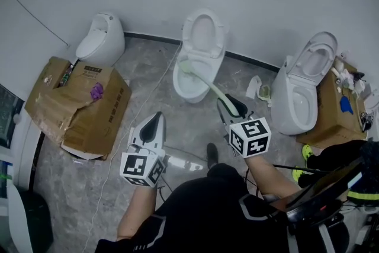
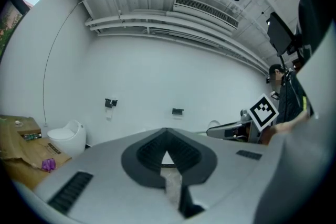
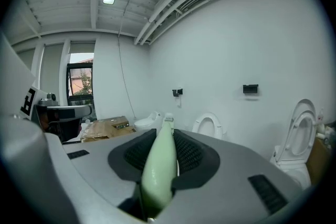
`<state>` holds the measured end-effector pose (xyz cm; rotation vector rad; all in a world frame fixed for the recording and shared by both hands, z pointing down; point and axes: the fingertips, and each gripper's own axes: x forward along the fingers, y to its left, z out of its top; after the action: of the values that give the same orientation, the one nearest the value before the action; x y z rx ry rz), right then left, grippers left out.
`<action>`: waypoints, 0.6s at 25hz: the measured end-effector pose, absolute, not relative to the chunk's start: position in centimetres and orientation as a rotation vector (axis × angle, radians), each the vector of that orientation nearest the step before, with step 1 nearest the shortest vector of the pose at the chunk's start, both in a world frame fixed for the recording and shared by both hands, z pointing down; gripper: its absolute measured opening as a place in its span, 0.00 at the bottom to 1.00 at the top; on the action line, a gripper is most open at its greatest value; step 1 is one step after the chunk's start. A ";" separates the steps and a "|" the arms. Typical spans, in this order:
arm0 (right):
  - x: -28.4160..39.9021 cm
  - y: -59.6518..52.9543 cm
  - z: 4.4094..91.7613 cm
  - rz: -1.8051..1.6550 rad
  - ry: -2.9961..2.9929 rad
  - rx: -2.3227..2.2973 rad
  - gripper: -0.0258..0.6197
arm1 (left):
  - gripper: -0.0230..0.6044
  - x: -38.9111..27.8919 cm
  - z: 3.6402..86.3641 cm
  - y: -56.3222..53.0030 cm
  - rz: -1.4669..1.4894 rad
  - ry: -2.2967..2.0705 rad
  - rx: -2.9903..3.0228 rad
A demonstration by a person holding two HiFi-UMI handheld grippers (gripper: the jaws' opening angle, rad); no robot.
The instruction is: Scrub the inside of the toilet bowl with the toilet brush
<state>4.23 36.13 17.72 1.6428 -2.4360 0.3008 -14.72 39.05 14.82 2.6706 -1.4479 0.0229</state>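
while the right gripper [image 1: 228, 105] is clamped on the pale green handle of the toilet brush [image 1: 204, 83], the handle slants up and left from its jaws to the middle toilet [image 1: 190, 98], the far end reaching into the bowl near its left rim. in the right gripper view the right gripper [image 3: 165, 131] has both dark ribbed pads pressed against the handle [image 3: 159, 165], which runs straight out between them. the left gripper [image 1: 155, 119] is held over the grey floor, well apart from the brush, pointing toward the wall; in its own view the left gripper [image 2: 167, 134] has its jaws closed tip to tip with nothing between them. 3 toilets stand along the white wall: the middle one with its lid up, a small one [image 1: 102, 38] at the left with its lid down, and 1 at the right [image 1: 299, 95] with its lid up. a flattened cardboard box [image 1: 83, 106] lies beside the small toilet, a purple item [image 1: 96, 91] on top.
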 end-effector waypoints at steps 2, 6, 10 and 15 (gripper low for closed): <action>4.4 34.5 17.7 0.300 -2.438 1.636 0.21 | 0.05 -14.3 14.8 37.5 0.017 -1.441 2.673; 5.6 31.0 17.6 0.297 -2.445 1.626 0.21 | 0.05 -12.5 14.7 33.9 0.023 -1.423 2.686; 7.5 27.8 18.2 0.320 -2.444 1.608 0.21 | 0.05 -10.2 15.0 30.3 0.046 -1.399 2.684; 10.4 23.3 19.1 0.349 -2.447 1.594 0.21 | 0.05 -7.1 15.4 25.5 0.078 -1.385 2.672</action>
<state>10.38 23.34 19.06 1.5943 -2.4466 0.3493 -7.14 25.54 15.44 2.6717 -1.3845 0.0784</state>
